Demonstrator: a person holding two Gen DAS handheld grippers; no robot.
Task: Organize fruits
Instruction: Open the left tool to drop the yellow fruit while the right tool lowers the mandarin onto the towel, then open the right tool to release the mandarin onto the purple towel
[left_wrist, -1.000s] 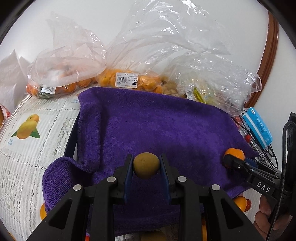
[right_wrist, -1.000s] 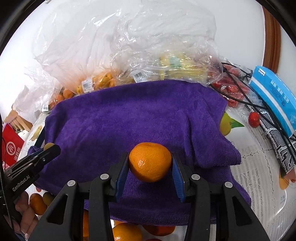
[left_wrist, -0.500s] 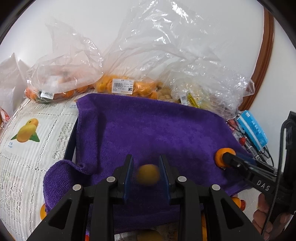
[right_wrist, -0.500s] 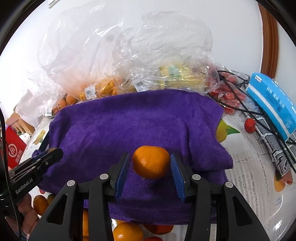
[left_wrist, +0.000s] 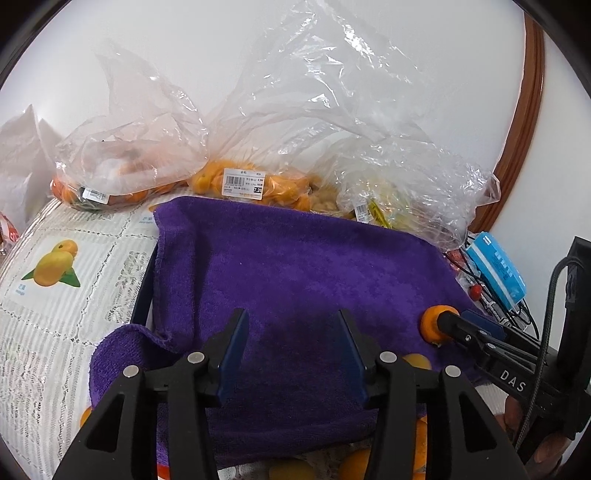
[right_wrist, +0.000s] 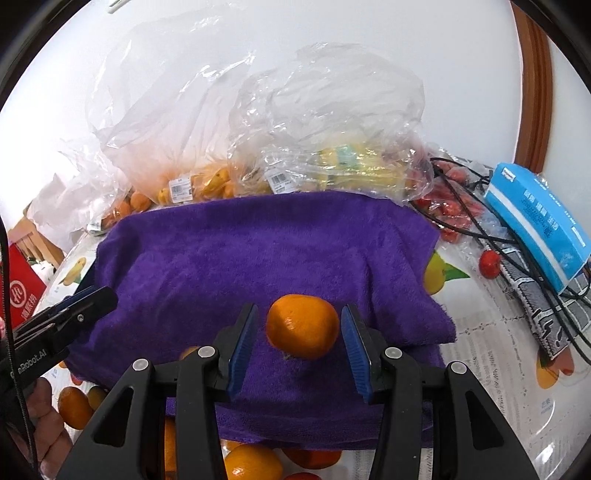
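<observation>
Purple towel (left_wrist: 306, 280) now shows bare between the left hand-held gripper (left_wrist: 291, 354), jaws just spread, small fruit gone. The right hand-held gripper (right_wrist: 299, 343) stands apart around the orange (right_wrist: 303, 326) at 12 o'clock; both fruits look released.

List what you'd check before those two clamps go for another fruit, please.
1. Left gripper empty: ok; its jaws have just been opening, nothing between them.
2. Right gripper clear of the round orange mandarin: ok; a gap shows beside one pad.
3. Mandarin settled on the purple terry towel: cannot tell whether it might roll.
4. Loose orange fruits by the towel's near edge in view: ok.
</observation>
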